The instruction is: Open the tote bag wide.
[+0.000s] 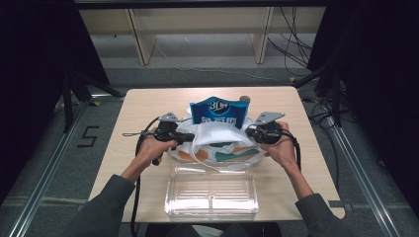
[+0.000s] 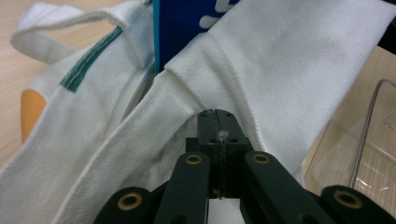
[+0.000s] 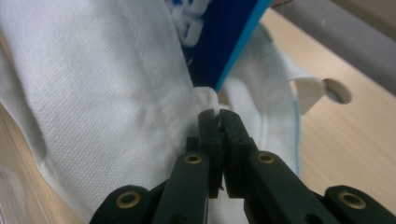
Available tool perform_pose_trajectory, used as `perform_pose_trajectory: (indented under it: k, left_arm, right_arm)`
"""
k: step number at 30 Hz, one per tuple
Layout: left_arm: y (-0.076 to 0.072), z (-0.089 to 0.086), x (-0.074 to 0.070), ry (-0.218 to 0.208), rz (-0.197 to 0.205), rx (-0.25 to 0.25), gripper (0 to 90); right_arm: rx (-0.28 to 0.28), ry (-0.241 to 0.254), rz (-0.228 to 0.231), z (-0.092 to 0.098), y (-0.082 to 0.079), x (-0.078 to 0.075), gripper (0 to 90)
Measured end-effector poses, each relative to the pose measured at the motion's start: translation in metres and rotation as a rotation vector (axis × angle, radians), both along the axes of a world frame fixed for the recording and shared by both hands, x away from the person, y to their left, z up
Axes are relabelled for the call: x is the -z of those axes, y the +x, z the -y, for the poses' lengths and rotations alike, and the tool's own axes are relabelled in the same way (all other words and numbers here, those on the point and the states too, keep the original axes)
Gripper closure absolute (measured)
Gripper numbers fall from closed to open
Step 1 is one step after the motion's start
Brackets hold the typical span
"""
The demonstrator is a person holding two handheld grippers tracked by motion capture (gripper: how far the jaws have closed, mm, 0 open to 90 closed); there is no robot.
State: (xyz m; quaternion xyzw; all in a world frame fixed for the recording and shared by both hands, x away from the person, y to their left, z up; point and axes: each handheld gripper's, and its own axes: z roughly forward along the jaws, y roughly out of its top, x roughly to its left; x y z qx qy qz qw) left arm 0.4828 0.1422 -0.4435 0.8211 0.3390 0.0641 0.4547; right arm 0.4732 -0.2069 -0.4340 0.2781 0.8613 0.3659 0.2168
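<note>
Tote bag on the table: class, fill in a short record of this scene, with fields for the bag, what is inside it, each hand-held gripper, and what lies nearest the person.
bag: white tote bag with teal and orange print, on the wooden table
contents: blue packet standing up out of the bag's mouth
left hand-held gripper: shut on the bag's cloth edge
right hand-held gripper: shut on the bag's cloth edge at the opposite side
nearest the person: clear plastic box, empty
</note>
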Motion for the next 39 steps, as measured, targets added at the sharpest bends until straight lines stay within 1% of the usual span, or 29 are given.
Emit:
perform_pose_trajectory:
  k: [1,5,6,7,8,9,10,11,14,15,17,18,19,20,21,24,25,26,27,28,29,30,32,33,34,35,36,37,39]
  left_arm:
    - [0.001,-0.001,0.002,0.005,-0.009,0.002,89.8]
    - [0.005,-0.003,0.012,0.013,-0.044,-0.001,89.7]
    - [0.006,-0.004,0.014,0.015,-0.058,0.01,89.7]
    - [0.007,-0.004,0.016,0.018,-0.065,0.005,89.7]
    - [0.008,-0.004,0.019,0.034,-0.071,0.011,89.8]
    - [0.009,-0.004,0.021,0.039,-0.078,0.007,89.8]
    - [0.01,-0.005,0.024,0.048,-0.088,0.01,89.8]
    - [0.012,-0.007,0.028,0.048,-0.094,0.004,89.8]
    - [0.014,-0.008,0.032,0.056,-0.104,-0.001,89.8]
    - [0.015,-0.008,0.035,0.068,-0.104,-0.006,89.8]
    - [0.017,-0.009,0.044,0.107,-0.119,-0.001,89.8]
    - [0.017,-0.009,0.044,0.107,-0.119,-0.001,89.8]
    - [0.017,-0.009,0.045,0.105,-0.114,-0.006,89.8]
    - [0.017,-0.01,0.046,0.114,-0.113,0.004,89.8]
    - [0.016,-0.01,0.052,0.139,-0.121,0.0,89.8]
    - [0.015,-0.011,0.057,0.126,-0.116,-0.006,89.7]
    - [0.015,-0.013,0.054,0.122,-0.113,0.0,89.6]
    - [0.015,-0.013,0.054,0.122,-0.113,0.0,89.5]
    - [0.013,-0.013,0.051,0.124,-0.11,-0.005,89.5]
    - [0.013,-0.015,0.048,0.146,-0.097,0.011,89.3]
    - [0.011,-0.014,0.045,0.132,-0.088,0.013,87.0]
    - [0.009,-0.016,0.038,0.122,-0.062,0.017,87.0]
    - [0.007,-0.019,0.027,0.087,-0.04,0.013,84.3]
    - [0.006,-0.021,0.02,0.072,-0.034,0.008,80.6]
    - [0.005,-0.025,0.012,0.046,-0.021,0.002,80.6]
    - [0.004,-0.029,0.0,0.019,0.002,-0.002,77.9]
    - [0.004,-0.029,0.0,0.019,0.002,-0.002,76.6]
    - [0.003,-0.031,-0.007,0.009,0.022,-0.01,76.6]
    - [0.005,-0.036,-0.018,-0.008,0.049,-0.027,71.7]
  right_arm:
    - [-0.007,-0.011,0.008,0.0,0.001,0.003,89.2]
    - [0.006,-0.007,-0.054,-0.002,0.002,0.018,89.2]
    - [0.0,-0.014,-0.065,-0.002,0.005,0.025,89.2]
    - [0.0,-0.014,-0.065,-0.002,0.005,0.025,89.2]
    - [0.008,-0.011,-0.065,-0.003,0.006,0.029,89.2]
    - [0.007,-0.016,-0.088,-0.003,0.008,0.035,89.2]
    - [0.007,-0.016,-0.088,-0.003,0.008,0.035,89.2]
    - [0.012,-0.003,-0.111,-0.003,0.01,0.041,89.2]
    - [0.005,0.015,-0.118,-0.002,0.012,0.045,89.2]
    - [0.013,0.022,-0.142,-0.002,0.012,0.049,89.2]
    - [0.012,0.018,-0.142,-0.003,0.013,0.051,89.1]
    - [0.012,0.018,-0.142,-0.003,0.013,0.051,89.1]
    - [0.008,0.007,-0.17,-0.002,0.012,0.05,89.2]
    - [0.009,0.02,-0.152,-0.002,0.013,0.052,89.2]
    - [0.011,0.037,-0.164,-0.002,0.013,0.054,89.1]
    - [0.002,0.027,-0.15,-0.001,0.014,0.057,89.1]
    - [-0.002,0.012,-0.17,-0.001,0.014,0.057,89.0]
    - [0.015,0.053,-0.151,-0.002,0.014,0.06,88.8]
    - [0.015,0.053,-0.151,-0.002,0.014,0.06,88.8]
    - [0.006,0.047,-0.148,0.001,0.015,0.058,88.0]
    - [0.019,0.079,-0.173,0.003,0.013,0.053,84.0]
    - [0.019,0.079,-0.173,0.003,0.013,0.053,84.0]
    - [0.04,0.123,-0.162,0.008,0.013,0.047,74.8]
    - [0.032,0.151,-0.147,0.014,0.014,0.038,70.2]
    - [0.032,0.151,-0.147,0.014,0.014,0.038,70.2]
    - [0.039,0.178,-0.139,0.015,0.01,0.029,68.3]
    - [0.039,0.178,-0.139,0.015,0.01,0.029,68.3]
    - [0.041,0.194,-0.14,0.014,0.007,0.024,67.5]
    - [0.019,0.214,-0.098,0.014,0.004,0.015,66.3]
